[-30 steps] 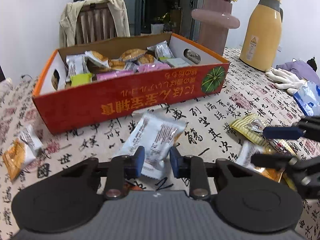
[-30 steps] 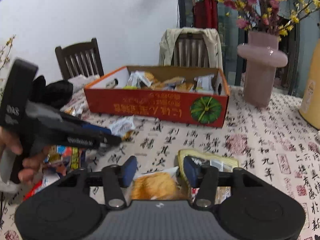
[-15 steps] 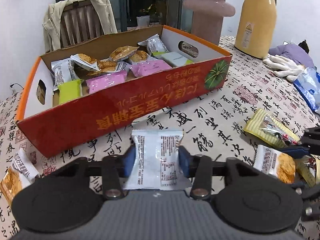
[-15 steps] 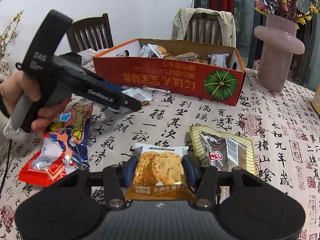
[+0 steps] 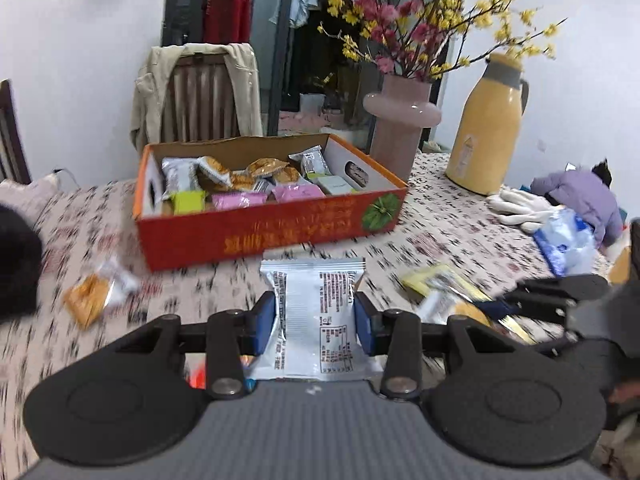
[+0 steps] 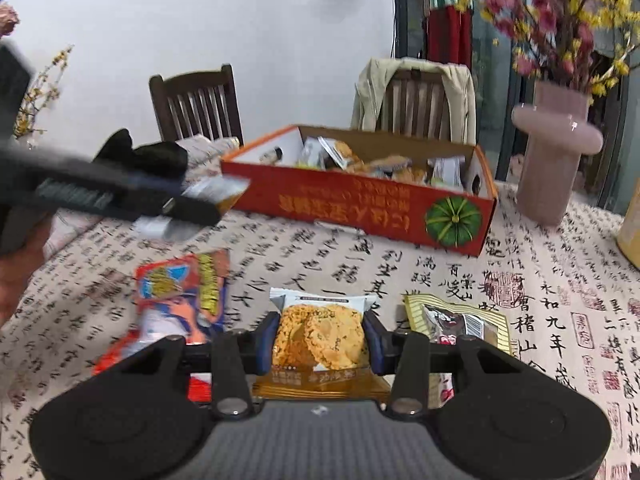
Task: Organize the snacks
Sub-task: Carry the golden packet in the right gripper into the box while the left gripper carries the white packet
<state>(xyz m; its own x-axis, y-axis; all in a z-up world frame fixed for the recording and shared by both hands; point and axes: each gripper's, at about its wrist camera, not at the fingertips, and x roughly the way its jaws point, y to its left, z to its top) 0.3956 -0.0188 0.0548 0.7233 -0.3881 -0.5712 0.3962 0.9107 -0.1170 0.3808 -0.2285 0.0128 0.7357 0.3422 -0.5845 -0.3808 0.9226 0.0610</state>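
A white foil snack packet (image 5: 312,292) hangs above the tablecloth, and my left gripper (image 5: 315,320) is shut on its sides. Straight ahead of it stands the red cardboard box (image 5: 272,232), open on top and holding several wrapped snacks. In the right wrist view my right gripper (image 6: 320,340) is shut on an orange cookie packet (image 6: 320,332), low over the table. The box (image 6: 360,208) lies further ahead there. The left gripper (image 6: 192,204) shows blurred at the left, near the box's corner. The right gripper (image 5: 500,308) appears at the right edge of the left wrist view.
A yellow packet (image 6: 456,320) and a red-blue snack bag (image 6: 180,292) lie beside the right gripper. An orange packet (image 5: 92,292) lies left of the box. A pink vase (image 6: 556,160), a yellow thermos (image 5: 488,132), white gloves (image 5: 516,208) and a blue bag (image 5: 568,244) stand to the right.
The left gripper took hold of the white packet and lifted it off the table. The right gripper closed on the cookie packet and raised it slightly.
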